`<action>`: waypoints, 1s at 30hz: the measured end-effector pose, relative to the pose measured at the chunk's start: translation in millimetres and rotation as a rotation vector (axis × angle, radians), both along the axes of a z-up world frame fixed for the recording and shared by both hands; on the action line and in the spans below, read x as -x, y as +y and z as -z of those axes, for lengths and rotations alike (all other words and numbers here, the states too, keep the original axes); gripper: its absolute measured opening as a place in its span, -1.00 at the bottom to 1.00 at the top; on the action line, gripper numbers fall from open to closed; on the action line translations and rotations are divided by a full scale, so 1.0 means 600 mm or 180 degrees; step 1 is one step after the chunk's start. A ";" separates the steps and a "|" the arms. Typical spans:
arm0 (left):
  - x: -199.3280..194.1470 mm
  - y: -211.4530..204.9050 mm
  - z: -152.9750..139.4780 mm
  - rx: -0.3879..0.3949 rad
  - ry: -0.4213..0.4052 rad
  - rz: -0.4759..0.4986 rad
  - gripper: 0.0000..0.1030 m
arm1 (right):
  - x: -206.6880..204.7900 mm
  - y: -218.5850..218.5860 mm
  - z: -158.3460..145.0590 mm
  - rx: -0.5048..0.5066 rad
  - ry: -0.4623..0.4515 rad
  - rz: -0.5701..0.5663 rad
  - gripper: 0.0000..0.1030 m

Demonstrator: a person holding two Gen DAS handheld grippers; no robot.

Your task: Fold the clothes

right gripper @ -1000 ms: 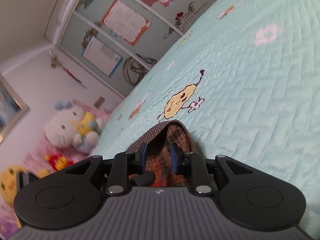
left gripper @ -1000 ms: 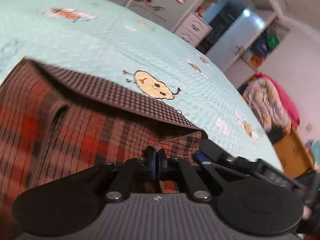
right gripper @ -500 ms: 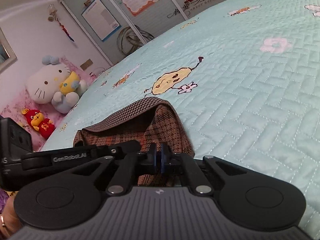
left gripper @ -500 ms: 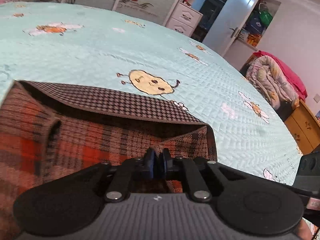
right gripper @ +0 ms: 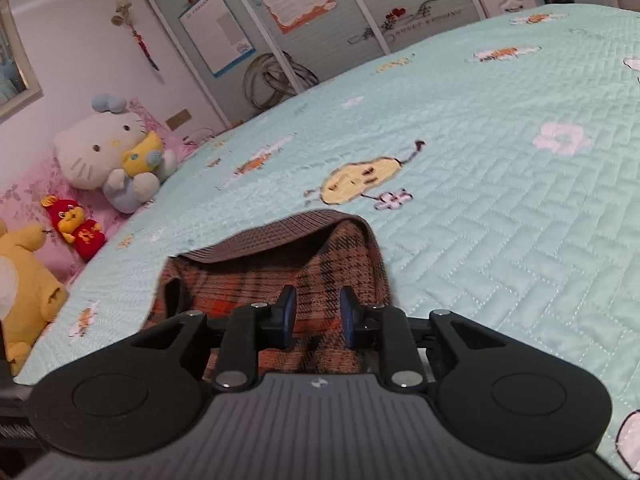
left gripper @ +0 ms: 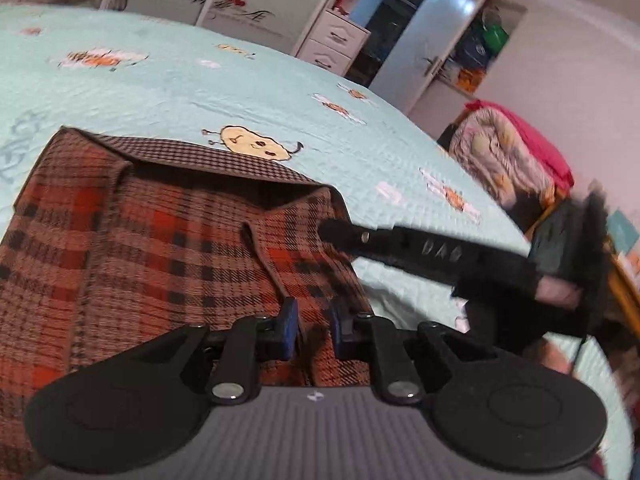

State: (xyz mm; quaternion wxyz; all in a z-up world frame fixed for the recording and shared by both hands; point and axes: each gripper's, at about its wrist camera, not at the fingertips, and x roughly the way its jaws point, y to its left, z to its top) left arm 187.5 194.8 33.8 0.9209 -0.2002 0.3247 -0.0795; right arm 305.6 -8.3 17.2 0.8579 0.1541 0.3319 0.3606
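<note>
So the plaid garment (left gripper: 160,248) is lying flat on the mint quilt (left gripper: 200,92), with a houndstooth lining flipped out along its far edge. The left claw (left gripper: 312,330) sits right over the near edge of it, fingers spread apart with fabric showing in the gap, not pinching anything. The right claw (right gripper: 316,316) is the same deal, parted, hovering over the garment's near corner. In the left view the right claw pokes in at the cloth's right edge, blurry, so can't tell if it touches. Plush toys (right gripper: 108,152) sit off the bed's left side.
</note>
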 end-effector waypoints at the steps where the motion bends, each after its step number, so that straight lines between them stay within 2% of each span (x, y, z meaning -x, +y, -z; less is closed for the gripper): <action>1: -0.004 -0.005 0.006 -0.0062 0.0022 0.0004 -0.63 | 0.002 -0.002 -0.004 -0.0030 -0.0009 -0.0038 -0.54; 4: -0.016 -0.006 0.021 -0.0199 0.0046 -0.0060 -0.66 | -0.005 0.008 0.014 0.0036 0.0100 -0.0158 -0.54; 7: -0.027 -0.001 0.029 -0.0263 0.0063 -0.0140 -0.69 | -0.009 0.015 0.029 0.0078 0.0059 -0.0138 -0.56; 11: -0.012 0.028 0.016 -0.0002 0.0093 -0.0268 -0.69 | -0.009 0.013 0.034 0.0029 0.0006 -0.0091 -0.56; 13: 0.031 0.051 -0.005 0.0235 0.0030 -0.0306 -0.67 | -0.007 0.010 0.037 -0.0047 -0.0040 -0.0086 -0.54; 15: 0.097 0.073 -0.030 0.0444 -0.0077 -0.0225 -0.64 | -0.002 0.007 0.037 -0.0164 -0.0091 -0.0116 -0.54; 16: 0.141 0.086 -0.041 0.0469 -0.0122 -0.0186 -0.61 | 0.003 0.003 0.036 -0.0229 -0.0158 -0.0136 -0.54; 19: 0.286 0.122 -0.063 0.0367 -0.0157 -0.0110 -0.54 | 0.025 -0.011 0.028 -0.0424 -0.0406 -0.0122 -0.54; 20: 0.330 0.133 -0.061 0.0330 -0.0093 -0.0178 -0.45 | 0.032 -0.019 0.026 -0.0470 -0.0460 -0.0016 -0.54; 23: 0.462 0.165 -0.054 0.0219 0.0100 -0.0381 -0.42 | 0.068 -0.058 0.019 -0.0609 -0.0615 0.0605 -0.53; 26: 0.594 0.198 -0.047 0.0108 0.0292 -0.0584 -0.42 | 0.171 -0.102 -0.017 -0.0308 -0.0946 0.1514 -0.51; 27: 0.638 0.208 -0.044 0.0071 0.0356 -0.0651 -0.42 | 0.217 -0.119 -0.037 -0.0246 -0.0984 0.1636 -0.48; 28: 0.674 0.215 -0.043 0.0029 0.0393 -0.0702 -0.42 | 0.265 -0.138 -0.058 -0.0254 -0.0981 0.1676 -0.48; 29: 0.694 0.216 -0.046 -0.0023 0.0380 -0.0724 -0.42 | 0.312 -0.155 -0.072 -0.0342 -0.0886 0.1548 -0.47; 30: 0.711 0.214 -0.047 -0.0039 0.0367 -0.0747 -0.42 | 0.359 -0.171 -0.082 -0.0468 -0.0745 0.1333 -0.38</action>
